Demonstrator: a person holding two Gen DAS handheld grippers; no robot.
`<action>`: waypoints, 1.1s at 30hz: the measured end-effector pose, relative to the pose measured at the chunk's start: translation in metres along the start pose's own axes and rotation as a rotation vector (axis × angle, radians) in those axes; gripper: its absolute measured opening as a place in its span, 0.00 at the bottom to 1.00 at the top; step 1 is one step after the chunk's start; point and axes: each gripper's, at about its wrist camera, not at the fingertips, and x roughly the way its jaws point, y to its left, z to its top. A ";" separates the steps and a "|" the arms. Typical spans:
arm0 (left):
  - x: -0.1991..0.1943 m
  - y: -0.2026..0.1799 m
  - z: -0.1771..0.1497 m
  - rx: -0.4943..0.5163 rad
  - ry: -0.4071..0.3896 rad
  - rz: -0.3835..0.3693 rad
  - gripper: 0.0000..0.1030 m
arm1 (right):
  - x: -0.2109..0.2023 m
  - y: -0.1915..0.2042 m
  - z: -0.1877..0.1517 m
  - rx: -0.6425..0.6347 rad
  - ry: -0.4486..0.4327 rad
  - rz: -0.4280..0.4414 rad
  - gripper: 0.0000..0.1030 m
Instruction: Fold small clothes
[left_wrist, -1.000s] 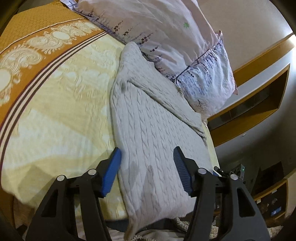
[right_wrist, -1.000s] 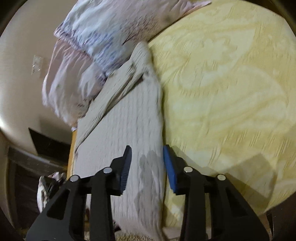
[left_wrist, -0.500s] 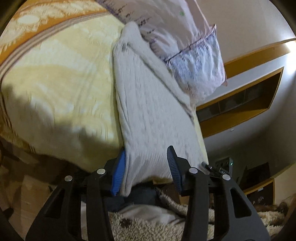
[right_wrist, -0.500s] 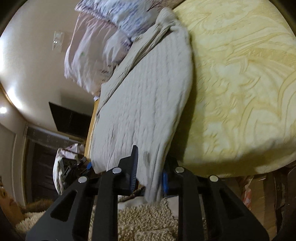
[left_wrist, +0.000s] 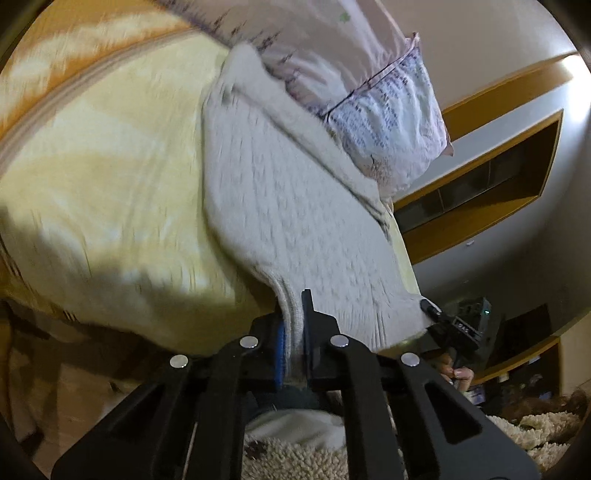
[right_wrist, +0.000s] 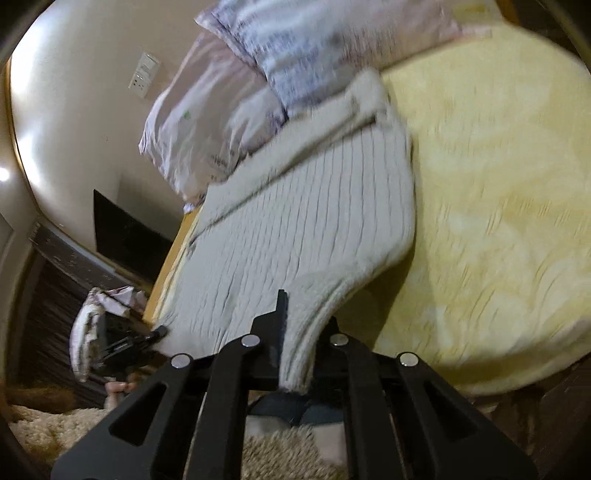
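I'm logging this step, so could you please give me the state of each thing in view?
Left tool: shut on the sweater hem.
Right tool: shut on the sweater hem.
Sweater: flat on the bedspread, hem corners pinched.
Pillow: lying at the sweater's far end.
Bedspread: spread out.

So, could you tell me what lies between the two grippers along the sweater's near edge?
Only the sweater's ribbed hem; the left wrist view shows it running from the left gripper to the right gripper.

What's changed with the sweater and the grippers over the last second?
Both grippers backed toward the bed's near edge and clamped the knit sweater's hem: left gripper and right gripper, open a second ago, are now shut on it, at opposite corners. The hem has lifted off the yellow bedspread. The pillow stayed put.
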 end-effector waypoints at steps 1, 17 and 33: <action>-0.004 -0.005 0.007 0.024 -0.025 0.014 0.07 | -0.002 0.003 0.003 -0.015 -0.022 -0.011 0.07; -0.006 -0.044 0.107 0.182 -0.263 0.111 0.06 | -0.007 0.042 0.076 -0.213 -0.298 -0.116 0.06; 0.065 -0.057 0.247 0.248 -0.319 0.185 0.06 | 0.071 0.051 0.191 -0.252 -0.365 -0.280 0.06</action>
